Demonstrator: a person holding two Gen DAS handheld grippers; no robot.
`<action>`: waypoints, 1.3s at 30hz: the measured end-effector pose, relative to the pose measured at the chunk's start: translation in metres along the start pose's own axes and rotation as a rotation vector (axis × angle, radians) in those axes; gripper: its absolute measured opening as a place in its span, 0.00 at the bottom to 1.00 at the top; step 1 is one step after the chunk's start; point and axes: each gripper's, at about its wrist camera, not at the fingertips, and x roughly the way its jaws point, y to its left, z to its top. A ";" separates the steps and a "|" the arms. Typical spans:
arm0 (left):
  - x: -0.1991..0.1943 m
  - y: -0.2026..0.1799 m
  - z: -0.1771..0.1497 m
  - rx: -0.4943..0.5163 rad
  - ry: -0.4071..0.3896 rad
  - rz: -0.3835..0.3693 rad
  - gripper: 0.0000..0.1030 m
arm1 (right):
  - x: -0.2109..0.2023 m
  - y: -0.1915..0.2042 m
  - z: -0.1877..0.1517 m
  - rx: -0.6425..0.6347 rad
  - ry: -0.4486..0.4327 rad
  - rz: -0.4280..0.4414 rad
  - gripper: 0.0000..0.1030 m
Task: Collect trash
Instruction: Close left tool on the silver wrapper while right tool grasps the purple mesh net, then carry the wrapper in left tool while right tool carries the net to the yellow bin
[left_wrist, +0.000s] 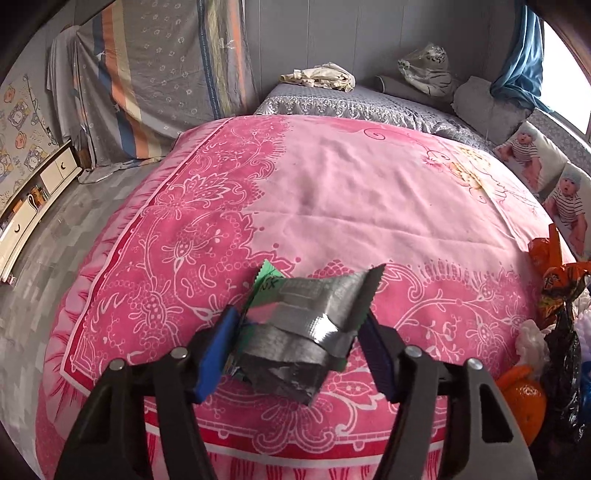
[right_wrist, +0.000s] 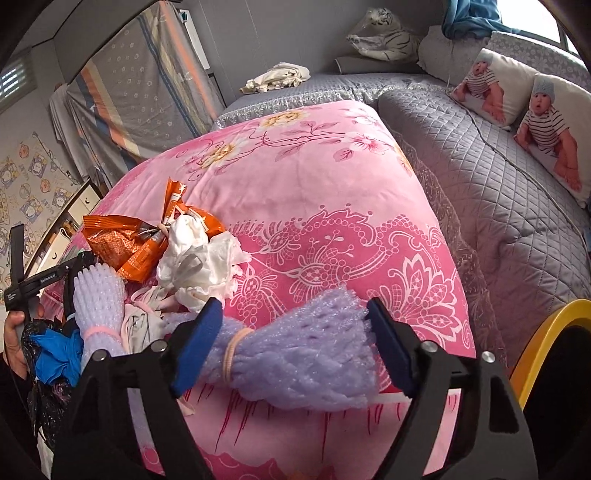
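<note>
In the left wrist view my left gripper (left_wrist: 295, 332) is shut on a crumpled silver and green wrapper (left_wrist: 306, 321), held above the pink blanket (left_wrist: 332, 184). In the right wrist view my right gripper (right_wrist: 295, 332) is shut on a purple foam net sleeve (right_wrist: 295, 354) tied with a rubber band, over the blanket's front edge. A trash pile lies to its left: an orange snack wrapper (right_wrist: 125, 240), white tissue (right_wrist: 195, 254), a second purple foam net (right_wrist: 98, 295), a blue glove (right_wrist: 55, 354) and a black bag (right_wrist: 44, 398).
A yellow-rimmed bin (right_wrist: 546, 339) stands at the right. A grey quilted bed (right_wrist: 498, 192) with baby-print pillows (right_wrist: 546, 125) lies beyond the blanket. In the left wrist view an orange (left_wrist: 524, 402) and orange wrapper (left_wrist: 554, 280) sit at the right edge; a cabinet (left_wrist: 33, 199) stands at the left.
</note>
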 end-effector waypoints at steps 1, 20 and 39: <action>0.000 -0.002 0.000 0.007 0.001 0.005 0.51 | 0.000 0.002 0.000 -0.006 0.002 0.001 0.68; -0.018 0.007 -0.001 -0.072 -0.050 0.033 0.12 | -0.005 -0.004 -0.003 0.019 0.013 0.032 0.14; -0.107 -0.008 -0.010 -0.119 -0.228 -0.074 0.12 | -0.098 0.000 -0.005 0.056 -0.156 0.088 0.13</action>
